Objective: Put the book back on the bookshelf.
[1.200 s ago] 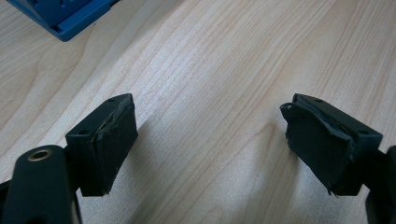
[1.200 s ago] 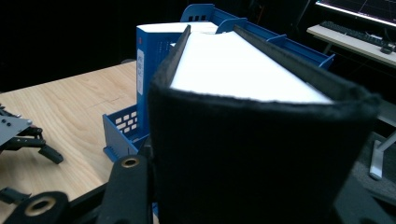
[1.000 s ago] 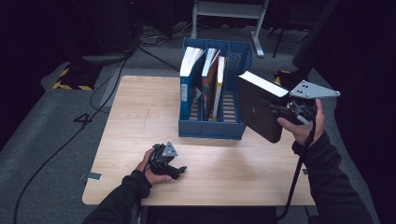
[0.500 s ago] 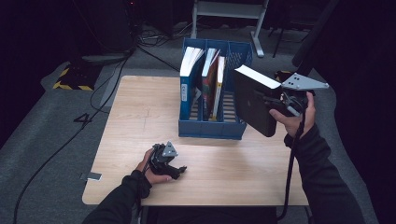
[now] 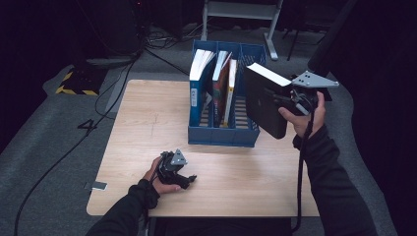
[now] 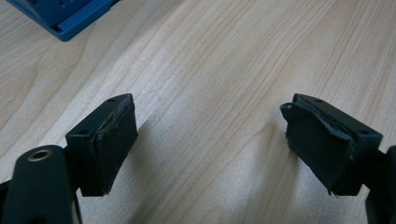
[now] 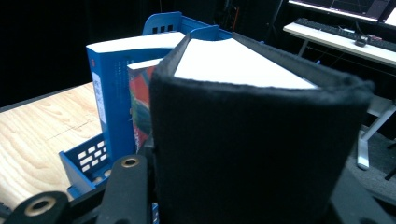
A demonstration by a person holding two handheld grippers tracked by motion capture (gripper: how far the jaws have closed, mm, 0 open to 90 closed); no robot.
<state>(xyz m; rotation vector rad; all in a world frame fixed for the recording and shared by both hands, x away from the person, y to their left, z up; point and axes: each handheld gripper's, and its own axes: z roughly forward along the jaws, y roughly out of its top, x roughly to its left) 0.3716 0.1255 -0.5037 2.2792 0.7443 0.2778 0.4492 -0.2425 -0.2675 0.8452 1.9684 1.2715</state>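
- The black book (image 5: 265, 101) hangs in the air just beside the right end of the blue file rack (image 5: 223, 135), clear of the surface (image 5: 147, 118), tilted with its white page edge facing up and away from the person.
- In the right gripper view its black spine (image 7: 252, 154) sits close to the camera, with the white pages (image 7: 233, 63) above.
- The right gripper (image 5: 290, 98) clamps the book at its right edge, jaws about half closed on its thickness; the right hand (image 5: 305, 115) holds it at the rack's right end.
- The rack stands at the far middle of the surface, holding a blue book (image 5: 199, 81) in its left slot and a red-covered book (image 5: 223, 86) beside it.
- The left gripper (image 5: 179, 172) lies low at the near edge of the surface in the left hand (image 5: 160, 179), well apart from the rack.
- In the left gripper view its jaws stand wide apart, with bare wood between them.
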